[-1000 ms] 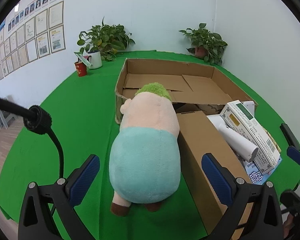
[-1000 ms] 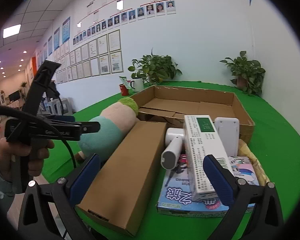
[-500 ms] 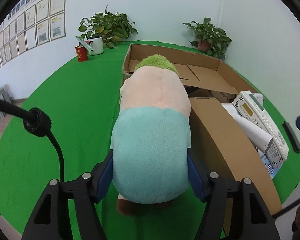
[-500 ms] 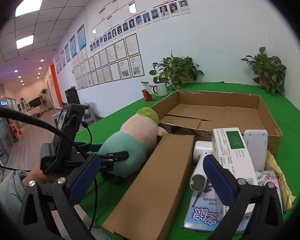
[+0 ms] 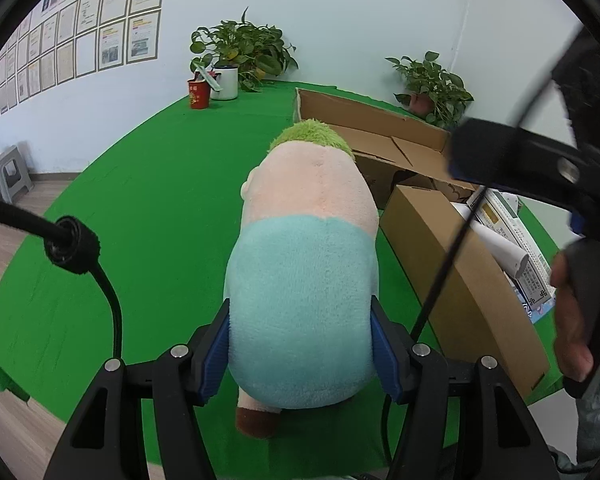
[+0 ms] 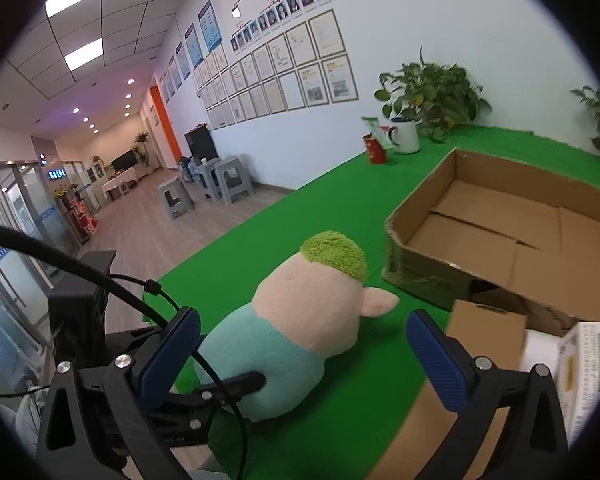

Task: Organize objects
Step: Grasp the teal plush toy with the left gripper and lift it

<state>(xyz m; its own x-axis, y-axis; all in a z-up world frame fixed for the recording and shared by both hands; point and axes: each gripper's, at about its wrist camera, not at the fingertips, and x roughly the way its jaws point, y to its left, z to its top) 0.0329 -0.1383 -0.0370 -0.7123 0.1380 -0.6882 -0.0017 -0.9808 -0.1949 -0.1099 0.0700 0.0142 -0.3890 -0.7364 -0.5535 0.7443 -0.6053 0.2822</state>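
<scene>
A plush toy [image 5: 304, 272] with a teal body, peach head and green hair lies on the green table; it also shows in the right wrist view [image 6: 296, 328]. My left gripper [image 5: 300, 344] is shut on its teal rear, one pad on each side. My right gripper [image 6: 300, 356] is open and empty, hovering above the toy; it shows at the right of the left wrist view [image 5: 540, 160]. An open cardboard box [image 6: 500, 232] stands beyond the toy's head.
A long closed carton [image 5: 460, 268] lies right of the toy, with white boxes and a booklet [image 5: 520, 240] beside it. A red cup [image 5: 198, 94], a white mug and potted plants [image 5: 244, 52] stand at the table's back. The table edge is close on the left.
My left gripper has closed on the toy's teal rear and holds it. My right gripper has swung left, away from the boxes, to above the toy.
</scene>
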